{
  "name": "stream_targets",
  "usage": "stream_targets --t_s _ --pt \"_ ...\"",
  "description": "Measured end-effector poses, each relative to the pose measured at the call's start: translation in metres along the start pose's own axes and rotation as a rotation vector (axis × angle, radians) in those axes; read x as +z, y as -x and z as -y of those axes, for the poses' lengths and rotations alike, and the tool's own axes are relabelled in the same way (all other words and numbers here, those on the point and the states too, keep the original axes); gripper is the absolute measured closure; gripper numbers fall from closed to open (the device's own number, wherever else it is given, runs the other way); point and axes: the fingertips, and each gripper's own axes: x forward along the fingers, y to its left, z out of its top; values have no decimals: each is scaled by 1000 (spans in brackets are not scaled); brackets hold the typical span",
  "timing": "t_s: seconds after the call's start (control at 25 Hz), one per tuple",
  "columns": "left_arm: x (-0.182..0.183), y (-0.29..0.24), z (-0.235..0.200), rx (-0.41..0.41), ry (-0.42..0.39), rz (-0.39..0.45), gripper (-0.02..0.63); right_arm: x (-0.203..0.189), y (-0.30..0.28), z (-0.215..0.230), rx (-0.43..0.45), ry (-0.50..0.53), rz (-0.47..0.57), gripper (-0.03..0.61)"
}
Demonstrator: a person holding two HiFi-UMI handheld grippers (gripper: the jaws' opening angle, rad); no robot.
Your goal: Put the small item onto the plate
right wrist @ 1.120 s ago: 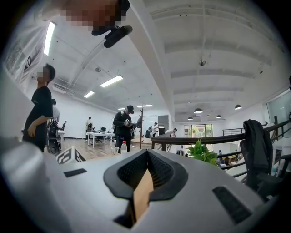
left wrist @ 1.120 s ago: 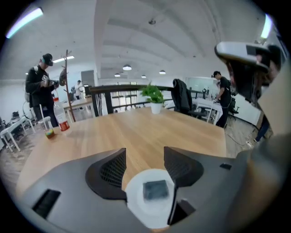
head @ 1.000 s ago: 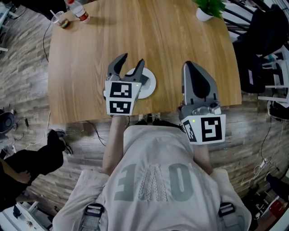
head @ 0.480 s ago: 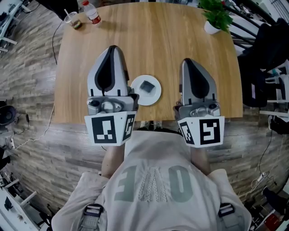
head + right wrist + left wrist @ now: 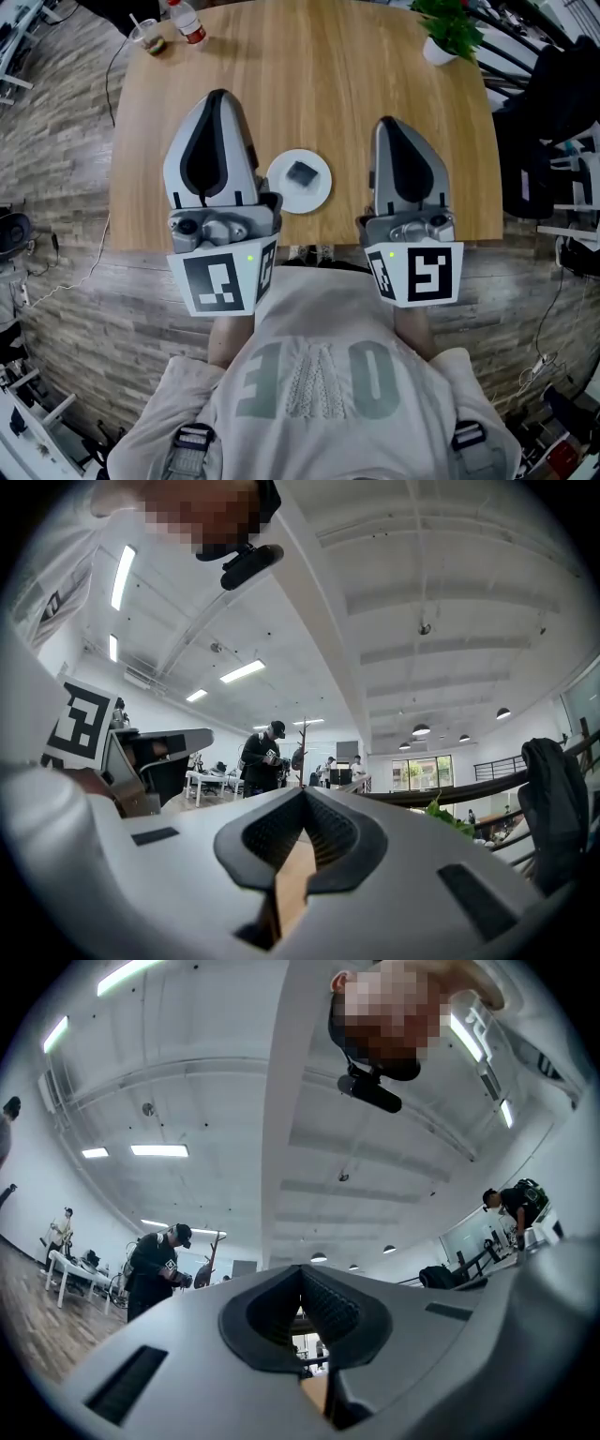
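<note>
Left claw [image 5: 217, 97]: jaws together, empty, held over the surface [image 5: 319, 66] just left of the plate [image 5: 281, 195]. Item [image 5: 301, 173] lies on the plate, between the 2 claws. Right claw [image 5: 386, 125]: jaws likewise together, empty. Placement appears complete; any withdrawal should stay well clear of the plate rim to avoid a nudge.

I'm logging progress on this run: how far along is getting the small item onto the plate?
Done: the small dark item lies on the white plate. In hand: nothing; the left gripper and right gripper are both shut and empty, one on each side of the plate. Left: apparently nothing, since the placing looks complete.
</note>
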Motion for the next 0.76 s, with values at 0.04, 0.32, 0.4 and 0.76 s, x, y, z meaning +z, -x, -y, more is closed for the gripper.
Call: stream_targets --t_s 0.04,0.32,0.4,0.76 --pt "2 0 0 1 -1 11 604 -1 0 1 -1 -2 0 561" --pt "7 -1 2 -12 38 50 606 -2 -1 6 0 -8 3 561" --pt "10 -3 3 -13 23 51 604 -4 -2 6 1 -8 0 561" --pt "5 0 6 -32 -2 17 604 -17 3 3 1 -14 -56 561"
